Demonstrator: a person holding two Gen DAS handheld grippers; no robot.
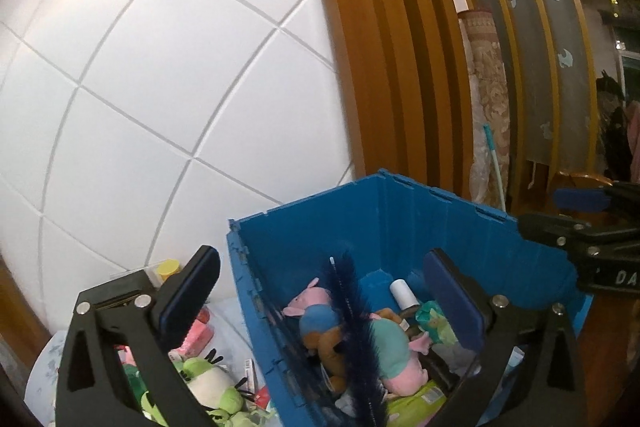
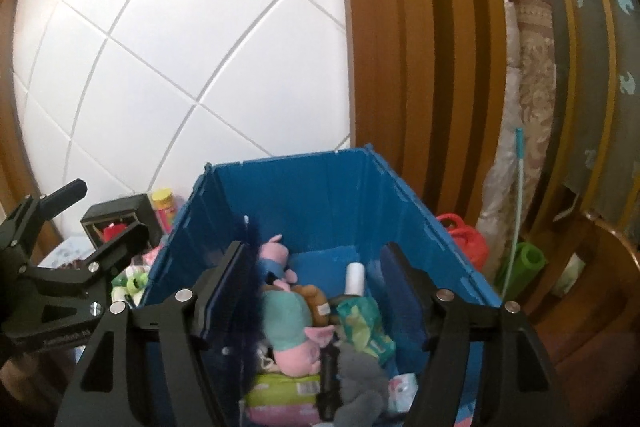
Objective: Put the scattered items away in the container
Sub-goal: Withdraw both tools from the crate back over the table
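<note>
A blue crate [image 1: 340,227] [image 2: 300,195] stands against the white tiled wall. Inside lie two pink pig plushes [image 1: 394,351] [image 2: 288,323], a white bottle [image 1: 402,293] [image 2: 355,277], a green packet [image 2: 360,319] and a grey plush [image 2: 360,387]. A dark blue feathery duster [image 1: 356,327] [image 2: 248,291] stands upright in the crate. My left gripper [image 1: 320,295] [image 2: 104,213] is open at the crate's left wall, one finger on each side of it. My right gripper [image 2: 316,287] [image 1: 560,213] is open above the crate; the duster runs beside its left pad. Left of the crate lies a green frog plush [image 1: 208,387] [image 2: 132,283].
More loose items lie left of the crate: pink things [image 1: 200,331], a yellow-lidded jar [image 2: 164,203] and a black box [image 2: 116,219]. On the right are a red watering can [image 2: 464,239], a green roll [image 2: 524,263], a rolled carpet [image 2: 532,107] and a wooden door frame [image 2: 400,67].
</note>
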